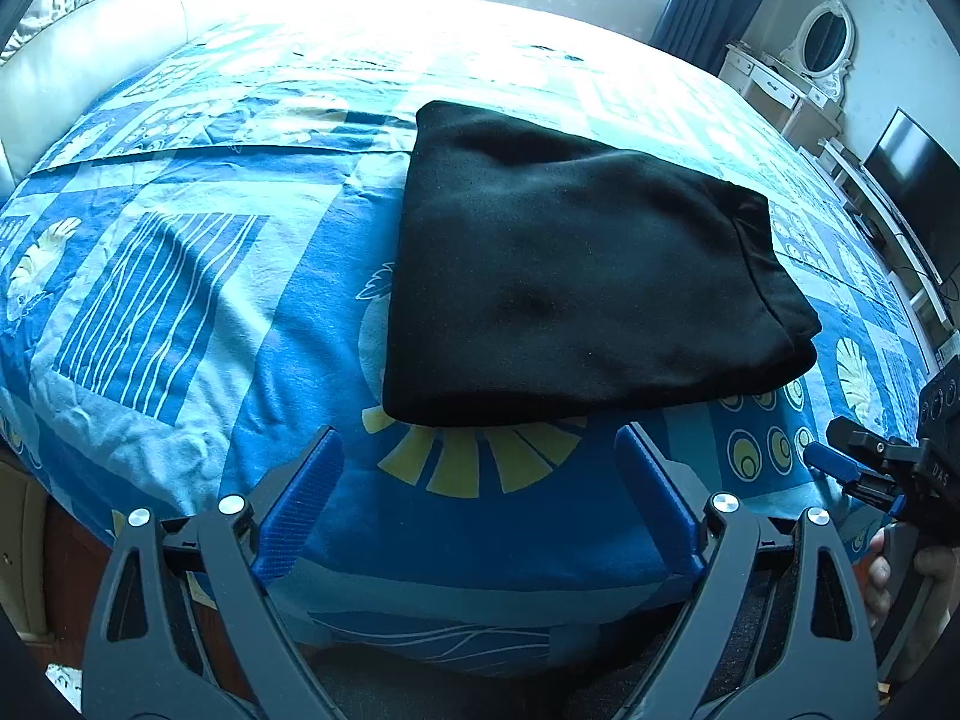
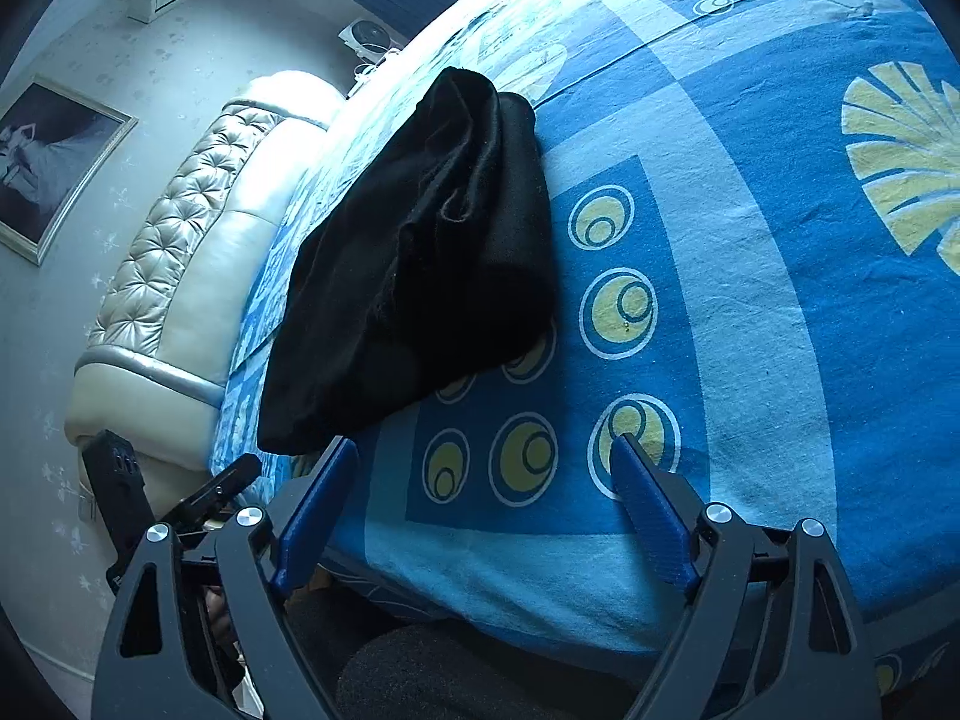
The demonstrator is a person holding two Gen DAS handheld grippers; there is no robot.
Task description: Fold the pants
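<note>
The black pants point(image 1: 576, 270) lie folded into a compact stack on the blue patterned bedsheet point(image 1: 180, 276). My left gripper point(image 1: 480, 450) is open and empty, hovering just short of the stack's near edge. My right gripper point(image 2: 486, 450) is open and empty beside the stack's right end; the pants point(image 2: 420, 264) lie ahead and left of it. The right gripper also shows at the right edge of the left wrist view point(image 1: 840, 468), and the left gripper shows at the lower left of the right wrist view point(image 2: 228, 480).
A cream tufted headboard point(image 2: 180, 252) stands at the bed's left end. A white dresser with an oval mirror point(image 1: 822, 42) and a dark TV point(image 1: 912, 180) stand beyond the bed's right side. The bed's near edge point(image 1: 456, 642) drops off below the grippers.
</note>
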